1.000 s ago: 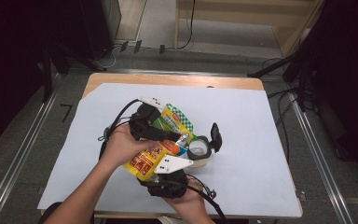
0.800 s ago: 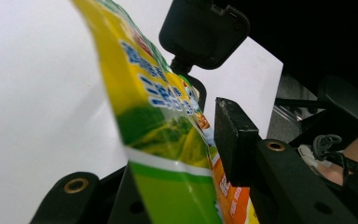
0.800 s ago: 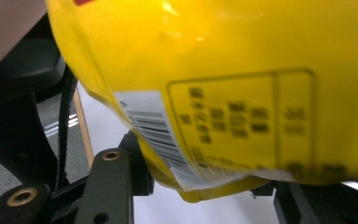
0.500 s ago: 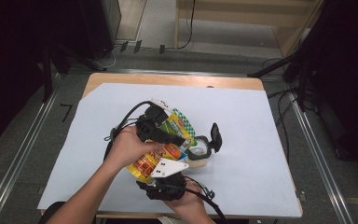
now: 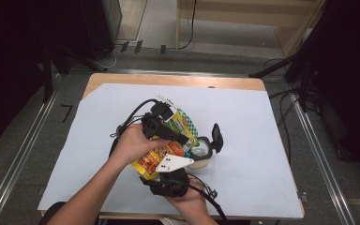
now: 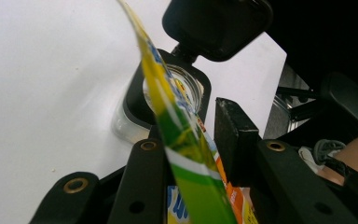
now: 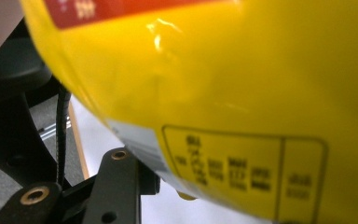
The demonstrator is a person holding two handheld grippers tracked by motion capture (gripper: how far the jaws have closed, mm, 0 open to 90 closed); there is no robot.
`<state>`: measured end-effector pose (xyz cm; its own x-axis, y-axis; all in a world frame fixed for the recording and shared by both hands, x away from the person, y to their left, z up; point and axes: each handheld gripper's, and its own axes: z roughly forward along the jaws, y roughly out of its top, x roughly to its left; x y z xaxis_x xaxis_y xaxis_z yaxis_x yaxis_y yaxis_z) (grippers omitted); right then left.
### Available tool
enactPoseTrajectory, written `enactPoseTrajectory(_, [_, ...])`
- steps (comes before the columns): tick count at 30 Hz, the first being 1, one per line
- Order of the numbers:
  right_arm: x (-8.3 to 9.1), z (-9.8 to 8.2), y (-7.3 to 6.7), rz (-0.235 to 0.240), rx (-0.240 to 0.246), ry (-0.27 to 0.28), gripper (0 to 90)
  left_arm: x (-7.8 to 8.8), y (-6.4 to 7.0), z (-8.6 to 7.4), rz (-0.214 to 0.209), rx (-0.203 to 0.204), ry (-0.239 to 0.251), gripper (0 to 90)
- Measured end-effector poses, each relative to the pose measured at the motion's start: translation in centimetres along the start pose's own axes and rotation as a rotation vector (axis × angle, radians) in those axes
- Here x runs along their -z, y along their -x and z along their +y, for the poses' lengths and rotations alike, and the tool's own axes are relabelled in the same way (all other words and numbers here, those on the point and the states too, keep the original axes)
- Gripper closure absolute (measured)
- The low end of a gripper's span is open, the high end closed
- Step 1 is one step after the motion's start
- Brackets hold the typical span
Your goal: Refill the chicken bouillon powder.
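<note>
Now both claws hold the yellow packet (image 5: 157, 157) above the jar (image 5: 200, 149).

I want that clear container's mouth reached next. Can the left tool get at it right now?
Probably not directly. The left tool has the yellow snack bag between its jaws, and the bag hangs across the container mouth, though its black lid stands open.

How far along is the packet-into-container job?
Done: the container sits on the table with its black lid flipped open. In hand: the yellow snack packet, between both grippers just over its mouth; left gripper jaws straddle the packet's edge. Left: the packet isn't inside, and the lid isn't closed.
</note>
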<state>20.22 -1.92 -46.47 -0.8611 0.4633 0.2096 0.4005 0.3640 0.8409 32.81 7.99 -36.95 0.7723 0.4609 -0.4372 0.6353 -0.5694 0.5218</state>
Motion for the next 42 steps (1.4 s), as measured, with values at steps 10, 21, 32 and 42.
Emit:
enactPoseTrajectory(10, [0.5,1.0,-0.2,0.017,-0.011,0.004,58.2,-0.2,-0.8,0.9,-0.083,0.042,-0.072,76.1])
enactPoseTrajectory(21, [0.0,0.0,-0.2,0.006,0.046,-0.01,60.5,-1.2,-1.2,0.5,-0.093,0.06,-0.092,74.9])
enactPoseTrajectory(32, [0.0,-0.5,0.0,0.034,-0.048,0.021,64.3,-0.9,-0.4,0.2,-0.087,0.062,-0.084,64.8])
enactPoseTrajectory(42, [0.3,-0.4,0.5,0.047,-0.081,0.043,62.4,0.2,0.4,-0.2,-0.013,0.015,-0.067,78.0])
